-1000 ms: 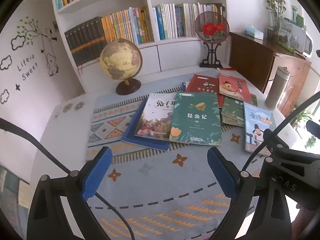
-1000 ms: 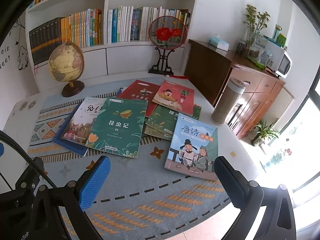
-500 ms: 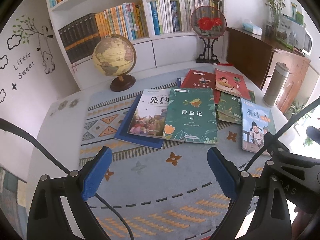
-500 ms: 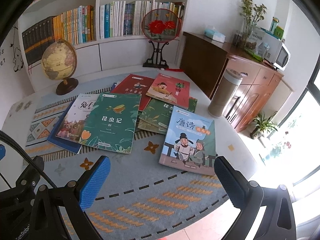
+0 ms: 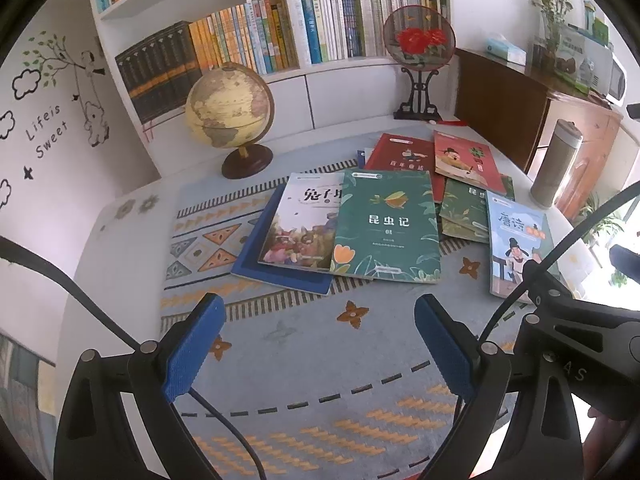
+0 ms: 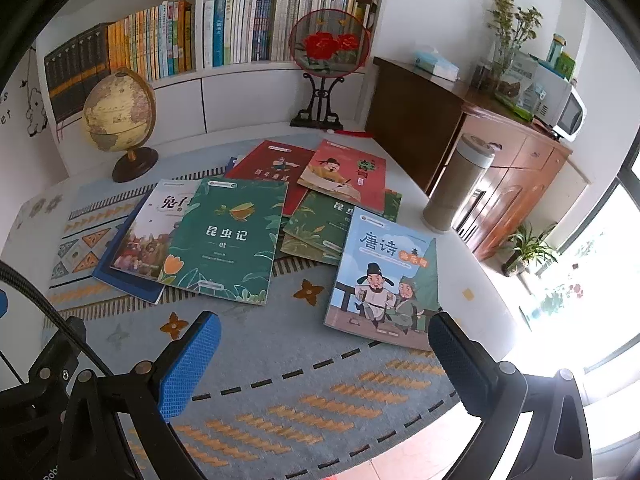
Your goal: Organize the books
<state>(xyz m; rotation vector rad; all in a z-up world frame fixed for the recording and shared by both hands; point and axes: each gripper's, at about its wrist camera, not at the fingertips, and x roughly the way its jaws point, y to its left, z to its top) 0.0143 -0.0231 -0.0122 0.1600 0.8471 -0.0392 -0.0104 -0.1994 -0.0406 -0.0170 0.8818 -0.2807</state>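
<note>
Since a second ago, nothing on the tabletop [image 5: 100,240] has shifted. Left view: my left gripper [image 5: 318,344] hangs above the patterned mat [image 5: 304,364], fingers wide and empty; the green book [image 5: 386,226] lies ahead, overlapping the rabbit book [image 5: 298,228]. Right view: my right gripper [image 6: 324,364] has fingers wide too, empty, with the blue poetry book [image 6: 382,280] lying just beyond them.

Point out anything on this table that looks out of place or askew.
The books lie scattered flat on the patterned mat, overlapping at mixed angles instead of shelved. The light blue book sits apart near the table's edge. Nothing looks spilled or damaged; the globe stands upright.
</note>
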